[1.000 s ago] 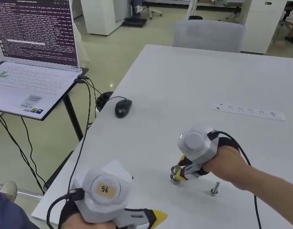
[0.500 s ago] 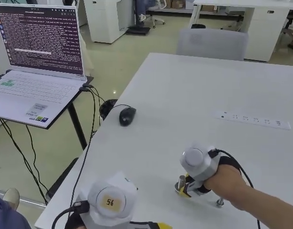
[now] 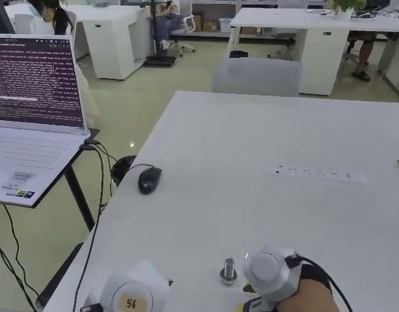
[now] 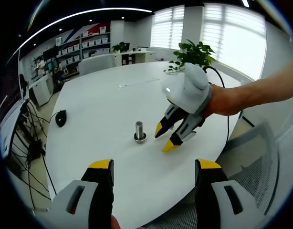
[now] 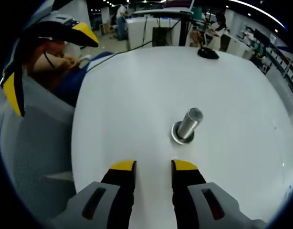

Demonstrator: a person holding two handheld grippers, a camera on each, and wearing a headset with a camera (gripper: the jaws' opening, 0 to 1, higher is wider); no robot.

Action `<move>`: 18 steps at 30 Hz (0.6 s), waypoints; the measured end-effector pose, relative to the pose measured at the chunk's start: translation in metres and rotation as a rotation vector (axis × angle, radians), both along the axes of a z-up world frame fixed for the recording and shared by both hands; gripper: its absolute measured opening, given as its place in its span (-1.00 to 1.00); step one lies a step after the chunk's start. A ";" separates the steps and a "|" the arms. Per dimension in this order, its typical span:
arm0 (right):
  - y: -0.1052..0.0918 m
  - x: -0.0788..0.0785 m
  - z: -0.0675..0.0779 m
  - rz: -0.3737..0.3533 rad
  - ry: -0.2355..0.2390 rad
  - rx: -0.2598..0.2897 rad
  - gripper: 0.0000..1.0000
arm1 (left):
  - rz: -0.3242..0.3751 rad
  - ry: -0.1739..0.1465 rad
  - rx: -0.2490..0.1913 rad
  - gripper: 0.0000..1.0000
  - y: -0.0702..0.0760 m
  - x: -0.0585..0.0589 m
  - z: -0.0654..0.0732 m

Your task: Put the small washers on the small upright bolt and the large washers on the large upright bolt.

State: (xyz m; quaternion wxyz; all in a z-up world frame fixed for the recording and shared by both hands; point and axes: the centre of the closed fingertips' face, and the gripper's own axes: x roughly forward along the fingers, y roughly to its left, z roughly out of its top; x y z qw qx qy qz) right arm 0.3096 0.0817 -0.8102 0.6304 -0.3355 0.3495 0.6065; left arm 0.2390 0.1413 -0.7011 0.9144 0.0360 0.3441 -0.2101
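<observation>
The white table (image 3: 251, 162) runs off the head view's bottom edge, which cuts off both grippers. The left gripper (image 4: 153, 164) is spread wide and empty. The right gripper (image 5: 153, 166) is slightly parted, just short of the upright bolt (image 5: 188, 123). The ring (image 5: 174, 135) at its foot may be a washer or the bolt's head.

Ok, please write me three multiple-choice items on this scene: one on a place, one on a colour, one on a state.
1. The computer mouse lies: A in a box; B near the table edge; C on the floor.
2. The left gripper has fingertips coloured: A red; B blue; C yellow.
3. The bolt: A stands upright; B lies flat; C hangs from a string.

1B: the head view shows it by the table's edge. 2C: both tips are yellow. 3A: it stands on end on the table.
</observation>
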 end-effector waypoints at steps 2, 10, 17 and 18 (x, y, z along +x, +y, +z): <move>-0.008 -0.007 0.001 -0.037 0.007 0.027 -0.37 | -0.008 0.004 -0.001 0.37 -0.002 0.002 -0.002; -0.059 -0.018 -0.001 -0.222 0.047 0.108 -0.23 | -0.020 0.015 0.001 0.36 -0.004 0.006 -0.008; -0.102 -0.008 0.006 -0.387 0.044 0.157 -0.12 | -0.017 0.023 -0.006 0.36 -0.005 0.007 -0.013; -0.108 -0.008 0.008 -0.417 0.051 0.173 -0.09 | -0.014 0.024 -0.007 0.36 -0.005 0.007 -0.014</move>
